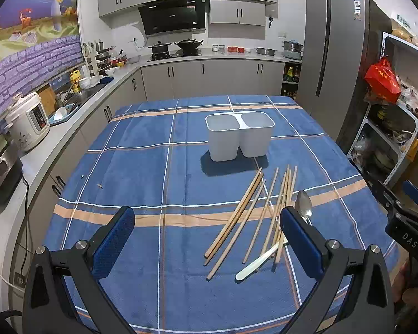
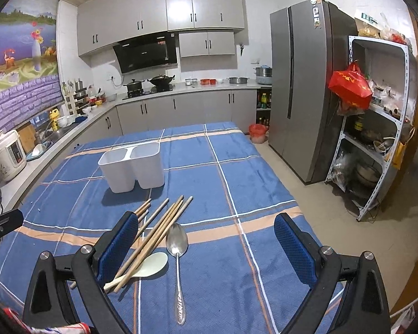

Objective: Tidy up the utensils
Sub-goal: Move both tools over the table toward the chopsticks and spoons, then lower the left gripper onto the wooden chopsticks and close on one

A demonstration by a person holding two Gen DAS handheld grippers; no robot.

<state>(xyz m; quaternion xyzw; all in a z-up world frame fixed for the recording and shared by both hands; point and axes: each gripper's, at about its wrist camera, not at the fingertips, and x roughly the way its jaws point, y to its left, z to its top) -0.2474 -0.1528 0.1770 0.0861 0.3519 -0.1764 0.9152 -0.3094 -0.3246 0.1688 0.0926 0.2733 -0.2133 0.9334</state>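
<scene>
Left claw [image 1: 207,229] and right claw [image 2: 206,235] hover level, spread wide and empty, over the chopsticks [image 1: 253,214]

Grey-cabinet kitchen around a blue plaid table

The table [image 2: 237,183] wears a blue checked cloth with orange and white stripes. At 12 o'clock, grey cabinets [image 2: 164,14] hang over a black range hood [image 2: 147,53] and hob with pots. At 2 o'clock stands a grey refrigerator [image 2: 301,89], beside it a cluttered metal shelf [image 2: 376,128]. At 9 o'clock, a painted mural [image 2: 19,44] above the sink counter [image 1: 78,97]. Beige floor [image 2: 320,203].
</scene>
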